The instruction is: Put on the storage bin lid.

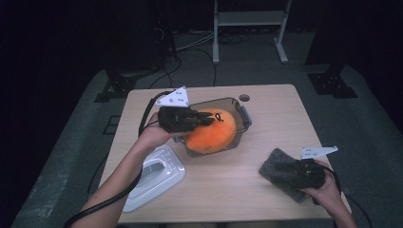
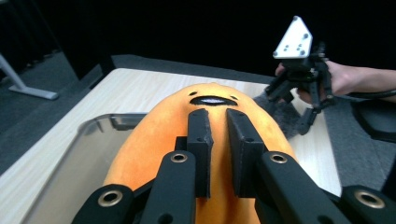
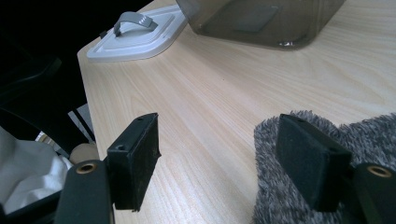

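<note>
Left tongs [image 1: 205, 119] closed down narrow over the top of the orange plush toy [image 1: 214, 133], jaws pinching a small fold of its fabric near the embroidered face; in the left gripper view the left tongs [image 2: 218, 135] show the two black jaws nearly together on the orange plush toy [image 2: 163, 140]. Toy sits partly inside the smoky clear plastic container [image 1: 240, 110], bulging above its rim, mid-desk. Container's white lid [image 1: 159, 173] with grey handle lies flat on the desk [image 1: 275, 109], just near-left of the container, beside the left forearm. Right tongs [image 1: 291, 172] at the near right corner of the desk, jaws wide apart and holding nothing, resting over a grey fuzzy cloth [image 1: 278, 164]. In the right gripper view the right tongs [image 3: 219, 158] straddle bare wood, one jaw lying over the edge of the grey fuzzy cloth [image 3: 364, 140], the other over bare desk; lid [image 3: 135, 37] and container [image 3: 261, 21] farther off.
</note>
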The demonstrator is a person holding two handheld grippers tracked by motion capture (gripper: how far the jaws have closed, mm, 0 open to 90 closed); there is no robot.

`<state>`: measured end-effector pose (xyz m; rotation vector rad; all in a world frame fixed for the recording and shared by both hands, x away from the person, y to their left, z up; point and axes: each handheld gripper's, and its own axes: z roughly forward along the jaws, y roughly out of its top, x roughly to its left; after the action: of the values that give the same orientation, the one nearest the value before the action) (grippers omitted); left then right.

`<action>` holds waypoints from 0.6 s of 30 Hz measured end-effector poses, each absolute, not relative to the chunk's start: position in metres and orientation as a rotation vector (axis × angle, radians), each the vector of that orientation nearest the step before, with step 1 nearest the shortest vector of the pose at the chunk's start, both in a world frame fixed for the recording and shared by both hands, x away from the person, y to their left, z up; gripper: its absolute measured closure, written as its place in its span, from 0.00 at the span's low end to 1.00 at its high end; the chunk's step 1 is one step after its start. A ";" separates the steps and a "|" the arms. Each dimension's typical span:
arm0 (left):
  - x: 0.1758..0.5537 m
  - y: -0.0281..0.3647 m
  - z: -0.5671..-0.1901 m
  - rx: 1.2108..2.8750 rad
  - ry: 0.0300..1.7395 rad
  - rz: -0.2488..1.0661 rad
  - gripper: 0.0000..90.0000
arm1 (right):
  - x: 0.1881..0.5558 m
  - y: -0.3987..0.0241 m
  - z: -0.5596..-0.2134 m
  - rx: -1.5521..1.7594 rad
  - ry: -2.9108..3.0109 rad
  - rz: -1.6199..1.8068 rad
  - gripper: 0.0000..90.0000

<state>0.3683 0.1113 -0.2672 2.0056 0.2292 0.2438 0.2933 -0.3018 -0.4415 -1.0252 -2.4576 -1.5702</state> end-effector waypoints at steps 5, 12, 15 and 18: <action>0.378 0.113 -0.261 2.002 0.242 0.254 0.90 | 0.293 -0.302 -0.442 -1.027 -2.457 -1.569 0.33; 0.390 0.114 -0.257 2.009 0.260 0.272 0.90 | 0.293 -0.304 -0.441 -1.026 -2.456 -1.578 0.33; 0.395 0.115 -0.257 2.005 0.271 0.274 0.90 | 0.293 -0.304 -0.441 -1.026 -2.456 -1.578 0.33; 0.400 0.116 -0.258 2.014 0.273 0.281 0.90 | 0.293 -0.305 -0.441 -1.027 -2.456 -1.576 0.33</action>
<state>0.3996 0.1156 -0.2581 2.0137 0.2733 0.2814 0.2929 -0.3045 -0.4413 -1.0273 -2.4558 -1.5762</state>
